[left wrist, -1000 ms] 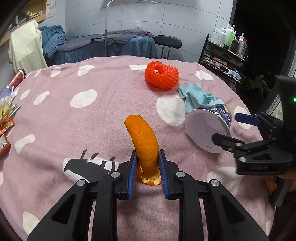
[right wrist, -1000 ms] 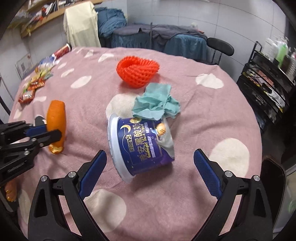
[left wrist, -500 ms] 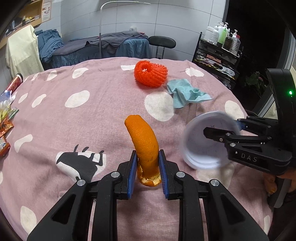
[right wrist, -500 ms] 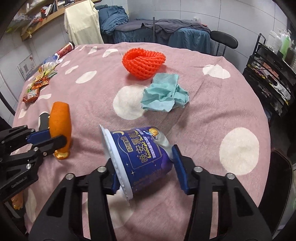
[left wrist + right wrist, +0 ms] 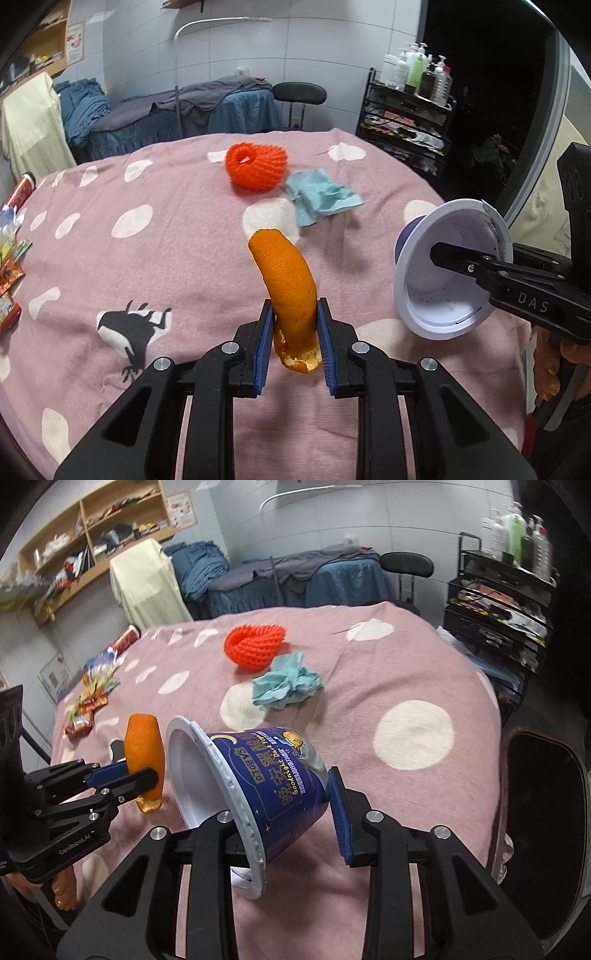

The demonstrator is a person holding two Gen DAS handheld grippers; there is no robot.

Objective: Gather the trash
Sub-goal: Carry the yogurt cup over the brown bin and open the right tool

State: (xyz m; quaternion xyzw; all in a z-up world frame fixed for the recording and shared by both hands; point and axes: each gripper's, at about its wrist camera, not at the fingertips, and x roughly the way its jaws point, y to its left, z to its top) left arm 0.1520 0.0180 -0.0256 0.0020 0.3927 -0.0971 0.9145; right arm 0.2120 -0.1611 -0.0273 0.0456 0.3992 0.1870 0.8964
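My left gripper is shut on an orange peel and holds it upright above the pink spotted tablecloth. My right gripper is shut on a blue yogurt cup, lifted off the table and tilted, with its white open mouth turned toward the peel. In the left wrist view the cup hangs to the right of the peel; in the right wrist view the peel sits just left of the cup's rim. An orange foam fruit net and a crumpled teal tissue lie farther back.
Snack wrappers and a red can lie along the table's far left edge. A black chair, a covered bed and a black shelf rack with bottles stand beyond the table. A dark bin sits right of the table.
My right gripper closed on the yogurt cup, lifted it off the cloth and brought its mouth close to the peel. My left gripper kept hold of the peel and rose a little.
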